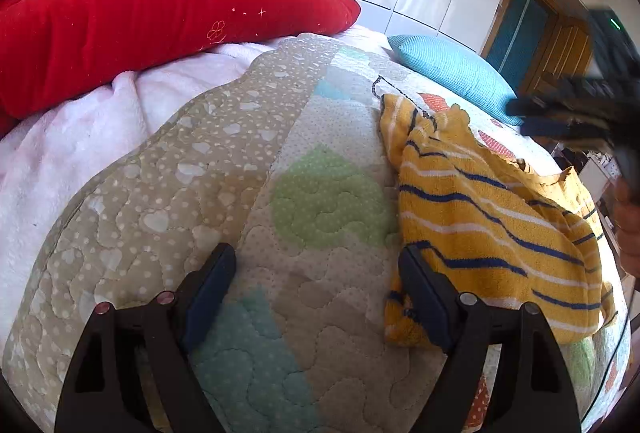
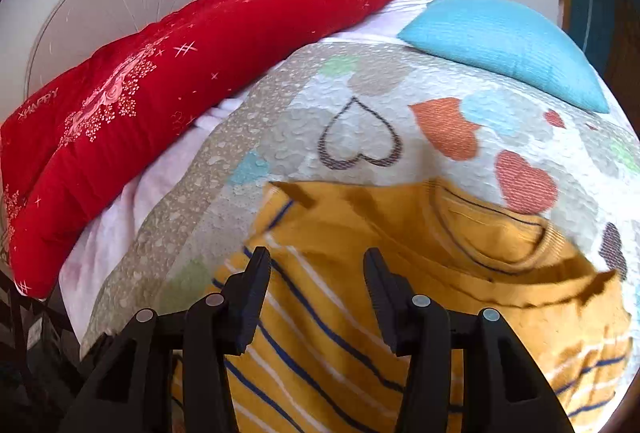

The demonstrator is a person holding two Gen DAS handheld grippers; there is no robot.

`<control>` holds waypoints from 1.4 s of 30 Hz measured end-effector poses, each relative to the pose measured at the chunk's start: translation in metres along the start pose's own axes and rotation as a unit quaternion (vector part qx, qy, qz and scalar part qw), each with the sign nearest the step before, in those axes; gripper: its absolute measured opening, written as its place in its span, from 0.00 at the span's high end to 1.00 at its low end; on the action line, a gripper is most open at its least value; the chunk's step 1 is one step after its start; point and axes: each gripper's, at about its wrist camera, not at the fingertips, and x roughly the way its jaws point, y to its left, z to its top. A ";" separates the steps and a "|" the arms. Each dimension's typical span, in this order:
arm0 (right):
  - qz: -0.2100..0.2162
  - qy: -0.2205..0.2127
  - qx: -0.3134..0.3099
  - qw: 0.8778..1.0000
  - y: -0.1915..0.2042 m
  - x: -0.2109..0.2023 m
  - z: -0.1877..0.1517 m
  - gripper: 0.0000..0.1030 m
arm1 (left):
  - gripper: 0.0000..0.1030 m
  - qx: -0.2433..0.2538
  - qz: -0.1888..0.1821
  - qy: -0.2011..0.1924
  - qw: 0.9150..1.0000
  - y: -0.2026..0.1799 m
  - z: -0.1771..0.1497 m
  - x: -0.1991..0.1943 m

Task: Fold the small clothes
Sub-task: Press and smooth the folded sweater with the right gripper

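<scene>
Now striped yellow shirt under released right gripper; left gripper released, shirt touching its right finger.

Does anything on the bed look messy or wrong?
Yes, the yellow striped top is messy. It lies crumpled and bunched on the quilt, with its edges folded over, not flat. The red pillow and blue pillow look fine. Nothing looks spilled or torn.
</scene>
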 end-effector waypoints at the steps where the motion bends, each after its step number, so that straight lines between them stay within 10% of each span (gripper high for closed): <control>1: -0.015 0.000 0.005 1.000 -0.017 -0.010 -0.009 0.49 | 0.20 0.001 0.001 0.001 1.000 0.000 0.000 0.000; 9: -0.153 0.005 0.144 0.978 -0.181 -0.047 -0.076 0.50 | 0.20 0.013 0.020 0.006 1.000 -0.006 -0.001 0.004; 11: -0.099 -0.015 0.240 0.966 -0.228 -0.058 -0.090 0.59 | 0.20 0.018 0.026 0.009 0.999 -0.007 0.000 0.006; 15: -0.109 -0.089 0.341 0.930 -0.263 -0.114 -0.110 0.38 | 0.20 0.027 0.037 0.014 0.999 -0.010 0.000 0.008; 27: 0.034 -0.099 0.261 0.960 -0.208 -0.163 -0.187 0.40 | 0.20 0.045 0.071 0.017 0.996 -0.018 -0.001 0.011; 33: -0.064 -0.042 0.215 0.974 -0.190 -0.104 -0.207 0.46 | 0.19 0.045 0.078 0.014 0.996 -0.019 -0.002 0.007; 42: -0.023 -0.101 0.257 0.961 -0.221 -0.115 -0.232 0.41 | 0.18 0.041 0.077 0.013 0.996 -0.018 -0.003 0.006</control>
